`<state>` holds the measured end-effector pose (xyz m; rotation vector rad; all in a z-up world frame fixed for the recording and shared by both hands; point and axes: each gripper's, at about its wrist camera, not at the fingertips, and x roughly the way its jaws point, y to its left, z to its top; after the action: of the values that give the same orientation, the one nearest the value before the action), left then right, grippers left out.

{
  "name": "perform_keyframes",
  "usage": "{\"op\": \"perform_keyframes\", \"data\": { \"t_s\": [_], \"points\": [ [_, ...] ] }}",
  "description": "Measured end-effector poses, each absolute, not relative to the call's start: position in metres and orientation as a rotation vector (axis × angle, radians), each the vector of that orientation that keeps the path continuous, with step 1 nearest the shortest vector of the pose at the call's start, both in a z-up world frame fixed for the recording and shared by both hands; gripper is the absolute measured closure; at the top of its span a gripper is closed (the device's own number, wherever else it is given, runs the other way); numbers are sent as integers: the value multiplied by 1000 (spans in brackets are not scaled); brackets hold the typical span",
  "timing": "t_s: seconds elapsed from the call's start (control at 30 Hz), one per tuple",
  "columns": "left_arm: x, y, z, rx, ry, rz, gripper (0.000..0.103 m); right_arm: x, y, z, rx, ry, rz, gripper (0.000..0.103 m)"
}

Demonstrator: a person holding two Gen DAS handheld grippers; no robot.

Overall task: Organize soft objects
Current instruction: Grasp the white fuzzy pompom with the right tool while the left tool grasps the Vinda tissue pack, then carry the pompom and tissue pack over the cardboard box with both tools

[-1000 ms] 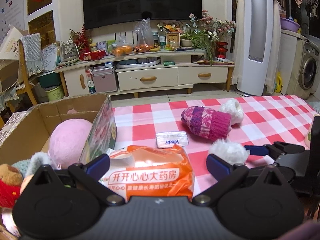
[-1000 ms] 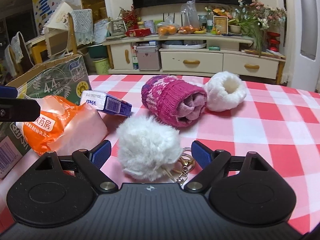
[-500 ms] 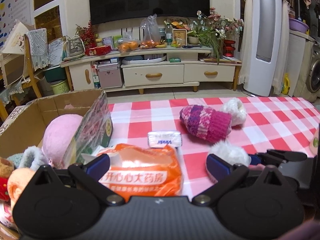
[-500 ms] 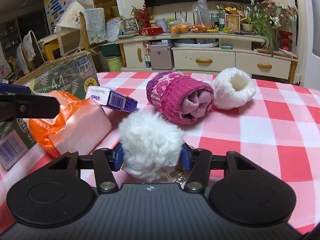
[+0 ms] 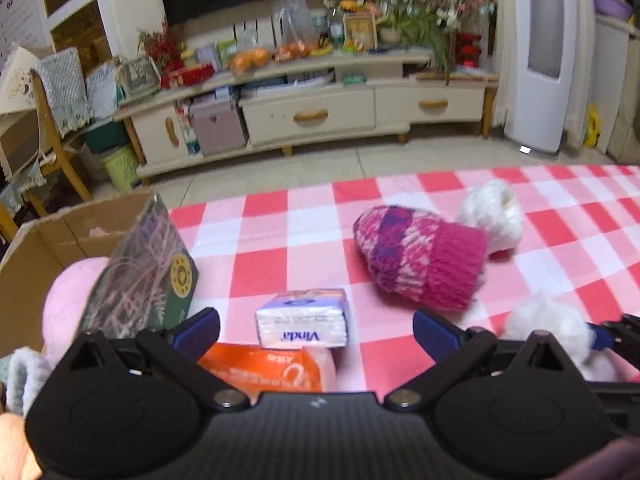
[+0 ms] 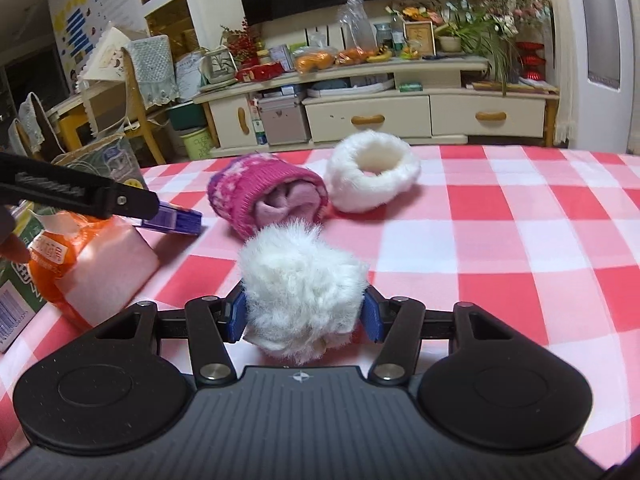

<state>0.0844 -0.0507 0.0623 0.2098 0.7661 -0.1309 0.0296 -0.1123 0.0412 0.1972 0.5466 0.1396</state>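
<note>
The right gripper (image 6: 304, 316) is clamped on a white fluffy pom-pom (image 6: 300, 288), its blue pads pressing into the fur from both sides above the red-and-white checked tablecloth (image 6: 520, 240). Just beyond the pom-pom lies a pink knitted hat (image 6: 264, 196) on its side, and touching the hat's far right side sits a white furry cuff (image 6: 372, 172).

The left gripper (image 5: 316, 328) hangs with its fingers wide apart — nothing between them — over an orange plastic bag (image 5: 268, 368). A Vinda tissue pack (image 5: 304, 324) lies just past the bag, to the left of the hat. Further left of the hat stands an open cardboard box (image 5: 36, 248) with a pink plush ball (image 5: 68, 300) inside.
</note>
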Motion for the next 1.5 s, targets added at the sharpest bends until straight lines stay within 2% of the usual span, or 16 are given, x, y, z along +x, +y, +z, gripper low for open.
{"op": "perform_keyframes", "data": {
  "t_s": [0.1, 0.17, 0.23, 0.3, 0.43, 0.57, 0.67, 0.73, 1.5],
  "points": [
    [100, -51, 54, 210, 817, -123, 6, 34, -112, 37, 209, 556, 140, 31],
    [106, -51, 48, 216, 848, -108, 10, 36, -111, 36, 217, 554, 142, 23],
    [111, -49, 43, 204, 871, -99, 20, 39, -111, 35, 224, 554, 141, 17],
    [115, -48, 39, 200, 891, -92, 25, 41, -110, 34, 228, 554, 139, 17],
    [116, -49, 34, 210, 899, -96, 46, 36, -108, 36, 234, 550, 137, 13],
    [114, -49, 35, 204, 887, -106, 50, 30, -112, 35, 234, 545, 129, 15],
    [110, -49, 40, 192, 871, -119, 51, 29, -113, 34, 236, 541, 126, 27],
    [107, -48, 43, 181, 862, -129, 51, 29, -115, 33, 240, 542, 133, 29],
    [21, -24, 84, 55, 709, -236, 51, 4, -119, 31, 234, 514, 98, 35]
  ]
}}
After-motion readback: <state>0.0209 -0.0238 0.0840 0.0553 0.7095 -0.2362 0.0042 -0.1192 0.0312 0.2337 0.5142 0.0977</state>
